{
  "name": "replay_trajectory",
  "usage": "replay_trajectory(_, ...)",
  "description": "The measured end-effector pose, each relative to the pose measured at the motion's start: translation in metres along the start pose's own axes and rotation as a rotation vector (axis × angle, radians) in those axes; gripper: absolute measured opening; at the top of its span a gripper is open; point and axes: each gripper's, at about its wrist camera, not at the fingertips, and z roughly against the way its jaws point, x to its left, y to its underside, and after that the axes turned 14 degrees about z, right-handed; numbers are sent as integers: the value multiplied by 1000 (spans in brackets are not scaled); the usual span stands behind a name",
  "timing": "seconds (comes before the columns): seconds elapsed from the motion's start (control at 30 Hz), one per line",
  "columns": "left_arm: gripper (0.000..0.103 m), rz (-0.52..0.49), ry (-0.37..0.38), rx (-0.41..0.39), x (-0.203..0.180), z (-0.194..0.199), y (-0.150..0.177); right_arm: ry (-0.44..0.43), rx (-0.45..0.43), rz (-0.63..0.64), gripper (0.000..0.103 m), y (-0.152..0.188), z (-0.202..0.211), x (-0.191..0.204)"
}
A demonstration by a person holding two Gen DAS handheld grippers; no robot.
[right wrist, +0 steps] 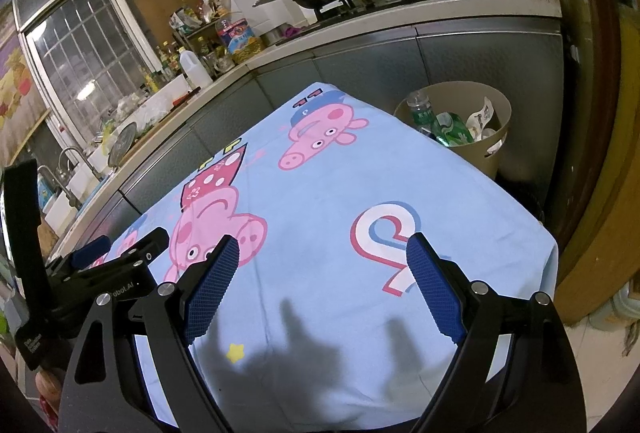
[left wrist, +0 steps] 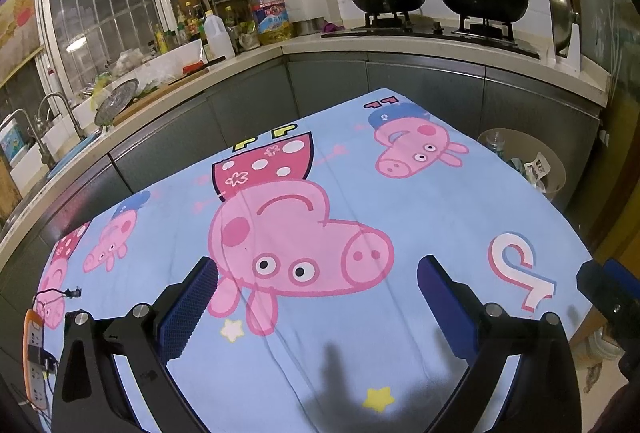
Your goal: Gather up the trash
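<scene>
The trash (right wrist: pixel 456 129) is all inside a round beige bin (right wrist: pixel 498 153) that stands on the floor just beside the far right corner of the table, in front of the grey cabinets (right wrist: pixel 360 61). In the right wrist view it is a loose pile: a clear plastic bottle (right wrist: pixel 420 109) with a green label, a crushed green wrapper (right wrist: pixel 454 131), and a crumpled white paper (right wrist: pixel 484 113) with dark print. The bottle stands nearly upright, its long axis close to vertical and its neck toward the top; the other pieces are too crumpled to tell a direction. The table is covered by a light blue cloth (right wrist: pixel 320 201) with pink cartoon pigs, and nothing lies on the cloth. The right gripper (right wrist: pixel 324 293) hovers above the near part of the cloth with its blue pads spread wide and nothing between them. The left gripper (left wrist: pixel 316 309) is also above the cloth, jaws wide apart and holding nothing.
</scene>
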Motion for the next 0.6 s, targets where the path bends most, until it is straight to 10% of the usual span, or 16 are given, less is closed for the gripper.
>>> replay_trajectory(0.6, 99, 7, 5, 37, 4, -6, -1, 3, 4, -20, 85, 7, -3, 2)
